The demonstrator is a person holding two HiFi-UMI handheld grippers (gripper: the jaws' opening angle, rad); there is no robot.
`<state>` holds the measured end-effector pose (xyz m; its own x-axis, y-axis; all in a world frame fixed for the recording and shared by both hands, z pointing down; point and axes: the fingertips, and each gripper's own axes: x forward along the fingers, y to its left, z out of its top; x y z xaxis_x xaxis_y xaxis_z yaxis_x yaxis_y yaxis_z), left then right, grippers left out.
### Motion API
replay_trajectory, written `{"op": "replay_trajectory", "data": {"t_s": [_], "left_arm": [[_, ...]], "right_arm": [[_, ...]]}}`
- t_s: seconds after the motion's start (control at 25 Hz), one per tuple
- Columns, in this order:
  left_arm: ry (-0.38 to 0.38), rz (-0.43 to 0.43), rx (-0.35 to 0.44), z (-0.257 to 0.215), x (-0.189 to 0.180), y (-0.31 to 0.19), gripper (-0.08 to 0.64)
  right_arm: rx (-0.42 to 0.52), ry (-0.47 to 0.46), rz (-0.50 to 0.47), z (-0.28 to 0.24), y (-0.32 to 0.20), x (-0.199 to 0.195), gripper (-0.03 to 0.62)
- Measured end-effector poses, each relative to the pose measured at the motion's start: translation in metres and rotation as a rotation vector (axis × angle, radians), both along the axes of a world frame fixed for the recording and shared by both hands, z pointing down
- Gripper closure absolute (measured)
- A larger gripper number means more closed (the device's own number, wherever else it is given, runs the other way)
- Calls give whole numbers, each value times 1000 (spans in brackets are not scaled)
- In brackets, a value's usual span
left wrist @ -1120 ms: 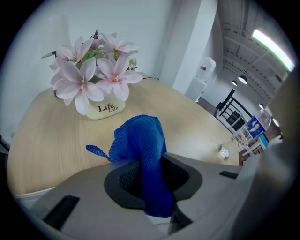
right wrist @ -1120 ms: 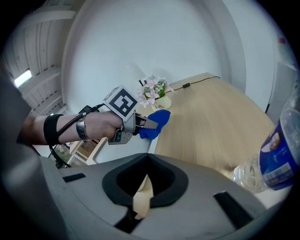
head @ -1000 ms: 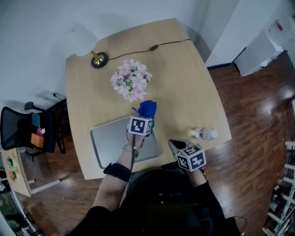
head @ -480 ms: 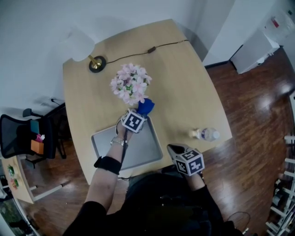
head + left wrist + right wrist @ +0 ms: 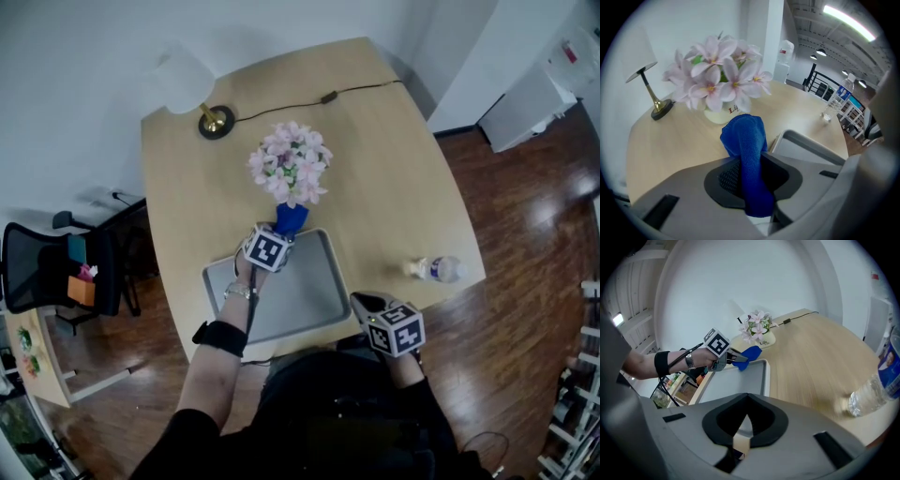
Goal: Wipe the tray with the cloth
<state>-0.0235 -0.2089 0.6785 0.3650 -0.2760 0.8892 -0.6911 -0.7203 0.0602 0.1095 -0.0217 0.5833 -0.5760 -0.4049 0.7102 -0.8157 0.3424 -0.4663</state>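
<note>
A grey tray [image 5: 314, 298] lies at the near edge of the wooden table. My left gripper [image 5: 284, 234] is shut on a blue cloth [image 5: 291, 218], which hangs over the tray's far rim just in front of the flower pot. In the left gripper view the cloth [image 5: 747, 154] stands up between the jaws, with the tray's rim [image 5: 811, 143] to the right. My right gripper [image 5: 361, 302] hovers at the tray's near right corner, shut and empty. The right gripper view shows the tray [image 5: 740, 380], the cloth [image 5: 749, 354] and the left gripper [image 5: 733, 359] beyond my right gripper [image 5: 746, 420].
A pot of pink flowers [image 5: 291, 169] stands just behind the cloth. A lamp [image 5: 187, 80] and its cable [image 5: 328, 97] are at the table's far side. A plastic bottle [image 5: 436, 269] lies at the right edge. A black chair [image 5: 47, 267] stands left of the table.
The left gripper has carried the cloth from the tray's far right corner leftward along the far rim, closer to the flowers. The right gripper has stayed by the near right corner.
</note>
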Motion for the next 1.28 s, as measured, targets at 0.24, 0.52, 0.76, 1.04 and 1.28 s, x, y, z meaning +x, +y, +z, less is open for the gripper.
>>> {"op": "replay_trajectory", "data": {"t_s": [0.24,0.52,0.76,1.04,1.28], "left_arm": [[13,-74,-14,4,-56,8,460],[1,-121,3,6,-121,13,462],[-23,-152,31,5,-176,20,460],[-56,-185,41,8,-227,27,462],[-85,-213,49,9,-267,33,462]], "right_arm": [[1,17,-46,-5,1,-34,594],[-7,35,-100,-6,4,-81,594],[-12,48,-139,-8,10,-117,594],[-6,55,-155,-10,13,-147,594],[3,60,-153,-12,20,-164,594]]}}
